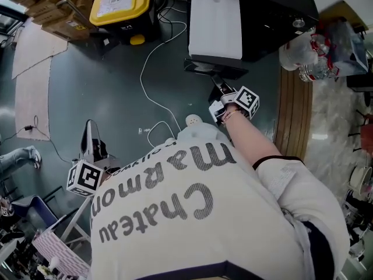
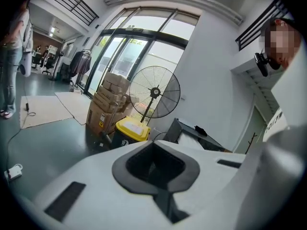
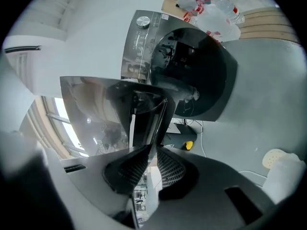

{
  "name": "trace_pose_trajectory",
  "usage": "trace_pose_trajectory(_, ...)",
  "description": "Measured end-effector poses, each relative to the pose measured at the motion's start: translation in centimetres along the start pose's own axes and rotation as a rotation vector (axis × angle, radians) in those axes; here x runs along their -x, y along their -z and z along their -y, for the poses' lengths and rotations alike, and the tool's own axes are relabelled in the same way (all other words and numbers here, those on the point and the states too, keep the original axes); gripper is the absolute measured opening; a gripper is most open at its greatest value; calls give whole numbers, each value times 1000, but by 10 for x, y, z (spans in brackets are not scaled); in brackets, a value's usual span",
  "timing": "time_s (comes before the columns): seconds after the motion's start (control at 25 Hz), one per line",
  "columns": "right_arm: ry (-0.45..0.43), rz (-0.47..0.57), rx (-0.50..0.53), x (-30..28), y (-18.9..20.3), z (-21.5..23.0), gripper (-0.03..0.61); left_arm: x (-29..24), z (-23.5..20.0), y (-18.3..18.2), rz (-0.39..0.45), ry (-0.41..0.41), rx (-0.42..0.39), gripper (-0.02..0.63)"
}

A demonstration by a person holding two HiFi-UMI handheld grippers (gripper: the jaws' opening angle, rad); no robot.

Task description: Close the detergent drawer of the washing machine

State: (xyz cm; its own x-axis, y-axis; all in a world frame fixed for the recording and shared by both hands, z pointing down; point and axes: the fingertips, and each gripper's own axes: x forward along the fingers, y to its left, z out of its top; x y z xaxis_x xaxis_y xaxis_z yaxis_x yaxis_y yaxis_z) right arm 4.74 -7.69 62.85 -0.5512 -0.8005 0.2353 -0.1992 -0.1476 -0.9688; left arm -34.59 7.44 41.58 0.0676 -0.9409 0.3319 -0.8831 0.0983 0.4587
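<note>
**Entry: detergent drawer, standing open**

Detergent drawer (image 1: 211, 69): dark, stands out from the front of the washing machine (image 1: 215, 22), with its shiny front panel toward me.

My right hand-held gripper (image 3: 149, 163): jaws narrow, one pad on each face of the drawer's front edge, gripping it.

My left hand-held gripper (image 2: 156, 169): jaws together, nothing between them. I hold it low at my left side, well apart from the machine.

Floor (image 1: 105, 86): white cable (image 1: 152, 69), yellow-lidded box (image 1: 119, 4).

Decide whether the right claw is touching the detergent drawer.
Touching. The right gripper view shows the right claw pinching the thin edge of the detergent drawer between its pads.
</note>
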Motion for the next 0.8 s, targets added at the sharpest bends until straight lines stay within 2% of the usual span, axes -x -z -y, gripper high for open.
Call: trace_pose_trajectory(0.8, 8, 16, 8, -12, -15, -15, 74, 2, -11, -4, 46, -29, 44, 8)
